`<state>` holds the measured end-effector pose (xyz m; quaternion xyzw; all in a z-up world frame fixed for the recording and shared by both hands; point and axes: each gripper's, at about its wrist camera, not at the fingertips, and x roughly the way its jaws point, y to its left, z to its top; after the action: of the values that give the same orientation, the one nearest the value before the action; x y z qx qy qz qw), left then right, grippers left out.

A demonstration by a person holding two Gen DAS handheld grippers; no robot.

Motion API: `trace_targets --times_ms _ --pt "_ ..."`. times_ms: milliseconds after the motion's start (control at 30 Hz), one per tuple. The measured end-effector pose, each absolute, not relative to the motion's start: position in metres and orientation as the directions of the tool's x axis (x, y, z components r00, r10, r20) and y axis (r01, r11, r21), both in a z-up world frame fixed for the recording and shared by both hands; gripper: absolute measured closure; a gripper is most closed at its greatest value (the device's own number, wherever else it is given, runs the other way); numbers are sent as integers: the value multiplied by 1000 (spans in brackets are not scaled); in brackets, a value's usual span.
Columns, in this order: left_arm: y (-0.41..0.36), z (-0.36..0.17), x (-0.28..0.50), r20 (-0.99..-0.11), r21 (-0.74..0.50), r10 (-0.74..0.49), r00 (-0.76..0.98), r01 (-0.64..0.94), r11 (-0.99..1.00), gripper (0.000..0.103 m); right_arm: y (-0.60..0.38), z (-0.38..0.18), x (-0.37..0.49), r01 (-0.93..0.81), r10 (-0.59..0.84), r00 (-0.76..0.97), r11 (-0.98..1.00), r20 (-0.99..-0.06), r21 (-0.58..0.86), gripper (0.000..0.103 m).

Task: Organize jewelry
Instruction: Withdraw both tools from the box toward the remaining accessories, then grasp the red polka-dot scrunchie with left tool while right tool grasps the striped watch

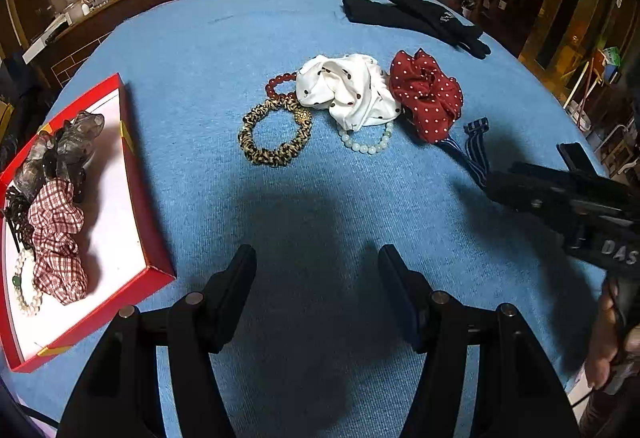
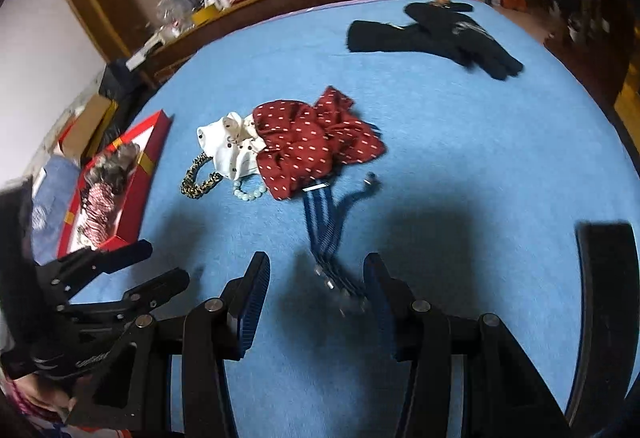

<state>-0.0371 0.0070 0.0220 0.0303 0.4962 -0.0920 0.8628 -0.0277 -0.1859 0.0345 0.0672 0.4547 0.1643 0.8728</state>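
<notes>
Left wrist view: left gripper [image 1: 316, 278], fingers spread and empty, above blue cloth [image 1: 320, 218]; leopard scrunchie [image 1: 275, 132] lies ahead, red box [image 1: 136, 194] at left. Right wrist view: right gripper [image 2: 316, 294], fingers spread, flanks striped hair tie [image 2: 324, 234] without pinching it

Scrunchies [image 1: 348, 94] and bracelets [image 1: 366, 142] lie beside red box [image 1: 136, 174].

Bare blue table [image 1: 320, 198] is seen between the left tool [image 1: 316, 270] and the heap of scrunchies [image 1: 384, 94] and bracelets [image 1: 276, 134]. The left side is blocked by the red box [image 1: 136, 174]. Striped straps [image 2: 324, 234] are seen running between the open jaws of the right tool [image 2: 316, 286].
</notes>
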Motion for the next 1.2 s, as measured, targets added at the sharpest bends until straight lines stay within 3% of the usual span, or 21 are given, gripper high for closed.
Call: trace_targets --times_ms 133,233,333,633,833,967,1100,1200 --pt "13 23 -32 -863 -37 -119 491 174 984 41 -164 32 -16 -264 289 534 950 -794 167 52" --pt "19 22 -29 -866 -43 -113 487 154 987 41 -153 24 -10 -268 219 534 960 -817 82 82" --pt "23 23 -26 -867 -46 -112 486 145 988 41 -154 21 -10 -265 181 546 964 -818 36 92" --pt "30 27 -8 -865 -66 -118 487 122 990 41 -196 37 -46 -272 373 539 926 -755 263 95" --pt "14 38 -1 -855 -80 -150 496 159 984 41 -227 62 -80 -309 504 572 863 -647 399 95" --pt "-8 44 -3 -848 -81 -180 499 214 974 41 -247 87 -93 -293 488 653 868 -579 401 95" --pt "-27 49 -4 -842 -136 -253 476 266 954 41 -252 94 -95 -248 397 700 915 -594 319 95" --pt "-48 52 -4 -842 -175 -308 442 318 932 34 -260 86 -87 -224 406 685 907 -605 356 95"
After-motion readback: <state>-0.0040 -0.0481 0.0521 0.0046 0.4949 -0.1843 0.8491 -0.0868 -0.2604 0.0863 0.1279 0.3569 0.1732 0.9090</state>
